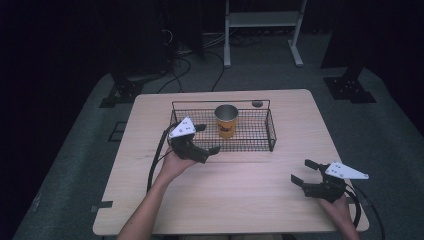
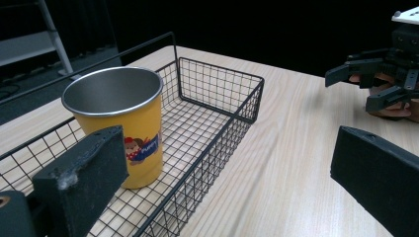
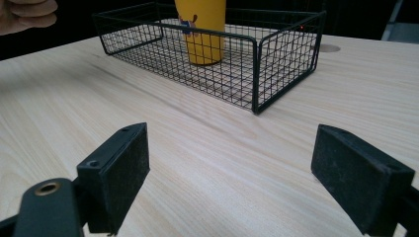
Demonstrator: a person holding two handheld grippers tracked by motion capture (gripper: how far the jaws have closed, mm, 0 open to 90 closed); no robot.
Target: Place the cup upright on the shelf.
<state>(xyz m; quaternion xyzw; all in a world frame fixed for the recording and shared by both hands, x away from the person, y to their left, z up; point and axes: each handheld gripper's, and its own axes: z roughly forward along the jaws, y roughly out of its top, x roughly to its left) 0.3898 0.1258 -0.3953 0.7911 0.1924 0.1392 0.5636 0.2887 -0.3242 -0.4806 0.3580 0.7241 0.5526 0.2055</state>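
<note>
Nearest the person, the right tongs (image 1: 304, 171) hover low over the bare front corner of the desk (image 1: 250, 200), jaws spread wide and holding nothing; in the right gripper view the two black pads are blocky, matte and slightly rubbery-looking, with plain pale wood between them. They sit well apart from the work and seem to have no part in it at this point.

Further in, the left tongs (image 1: 207, 139) are likewise released, with one jaw over the basket's front wall and the other out over the desk. In the left gripper view one foam-like pad, scuffed at its corner, stands near the yellow cup (image 2: 121, 123) without touching it.

The cup stands upright inside the wire basket (image 1: 250, 146), roughly at its middle. It is a tapered tumbler with a dull grey metal interior, a thin rolled rim and a glossy yellow outside bearing a small cartoon print. The basket is a shallow black rectangular grid with a raised rail along its far side, and the desk's wood grain shows through its floor.

Judging by this, the cup either has just been set down or is about to be picked up; no grip exists now, so any lifting remains to be done.
</note>
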